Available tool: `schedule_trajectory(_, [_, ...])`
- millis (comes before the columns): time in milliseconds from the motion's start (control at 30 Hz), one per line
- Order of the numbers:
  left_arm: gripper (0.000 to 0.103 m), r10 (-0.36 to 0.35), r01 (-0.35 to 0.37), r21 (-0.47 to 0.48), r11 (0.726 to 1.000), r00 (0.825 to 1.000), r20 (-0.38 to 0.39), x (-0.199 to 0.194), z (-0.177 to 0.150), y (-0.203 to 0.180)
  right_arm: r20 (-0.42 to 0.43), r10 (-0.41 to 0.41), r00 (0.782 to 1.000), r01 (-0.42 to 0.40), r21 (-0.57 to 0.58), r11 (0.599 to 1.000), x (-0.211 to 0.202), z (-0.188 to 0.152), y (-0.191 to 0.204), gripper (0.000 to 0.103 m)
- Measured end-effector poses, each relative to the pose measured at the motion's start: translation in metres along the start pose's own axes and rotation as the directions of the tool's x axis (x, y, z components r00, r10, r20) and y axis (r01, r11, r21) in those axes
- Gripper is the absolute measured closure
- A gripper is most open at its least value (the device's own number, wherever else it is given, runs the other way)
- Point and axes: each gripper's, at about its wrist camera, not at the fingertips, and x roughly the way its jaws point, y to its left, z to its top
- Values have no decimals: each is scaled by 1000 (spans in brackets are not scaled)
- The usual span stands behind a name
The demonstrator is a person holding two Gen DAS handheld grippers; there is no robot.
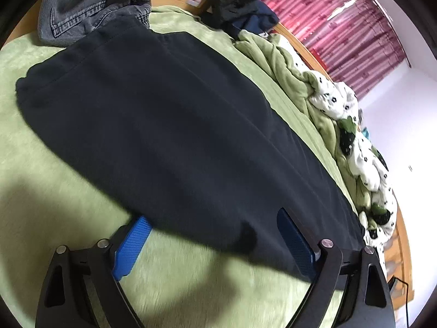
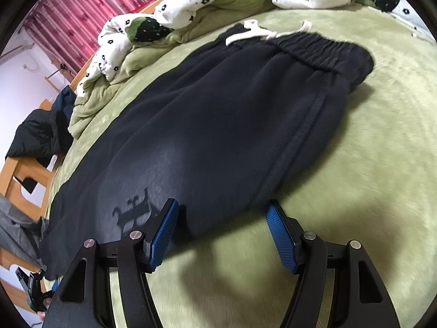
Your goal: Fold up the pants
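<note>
Dark navy sweatpants (image 1: 169,125) lie flat, folded lengthwise, on a green fleece blanket (image 1: 41,180). In the right wrist view the pants (image 2: 224,125) show their elastic waistband (image 2: 314,46) and white drawstring (image 2: 254,31) at the far end. My left gripper (image 1: 211,218) is open, its blue pads astride the pants' near edge; the left pad's tip is hidden under the cloth. My right gripper (image 2: 222,210) is open, with its blue pads just above the pants' near edge, holding nothing.
Grey jeans (image 1: 82,8) lie beyond the pants' leg end. A bunched green and white flowered quilt (image 1: 352,136) runs along the far side; it also shows in the right wrist view (image 2: 174,13). A wooden bed frame (image 2: 19,175), dark clothes (image 2: 41,134) and red curtains (image 1: 341,22) lie beyond.
</note>
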Motion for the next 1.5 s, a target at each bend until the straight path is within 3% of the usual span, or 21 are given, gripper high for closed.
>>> schedule_trajectory(33, [30,16,-16,-6,1000,1000,7,1,2,0,16,-10,1000,11,-4,1000,3,3,4,40])
schedule_trajectory(67, [36,37,-37,-20,999,999,12,2,4,2,20,-25,999,26,-6,1000,6,5,7,50])
schedule_trajectory(133, [63,74,-73,-59,996,997,14,1,8,7,23,-45,999,45,9,999,9,12,10,70])
schedule_trajectory(200, [80,91,-89,-70,994,996,18,-3,12,12,36,-33,999,32,37,999,6,16,9,75])
schedule_trajectory(300, [88,92,-91,-28,995,995,35,-16,17,10,59,-16,998,14,24,1000,-4,17,12,79])
schedule_trajectory(567, [90,97,-106,100,989,991,89,-37,31,-19,93,-6,996,10,-37,999,-33,26,25,80])
schedule_trajectory(733, [90,26,-42,115,992,990,138,-45,61,-40,124,10,992,-8,-23,1000,-41,41,38,80])
schedule_trajectory(1000, [90,3,-46,201,979,978,207,-20,109,-84,186,67,980,-60,-45,997,-40,85,69,83])
schedule_trajectory(1300, [90,64,-159,301,940,952,300,52,163,-126,210,32,977,-6,-125,992,22,154,111,84])
schedule_trajectory(1500, [90,137,-205,282,937,960,243,116,184,-124,122,-50,991,60,-80,995,111,178,112,81])
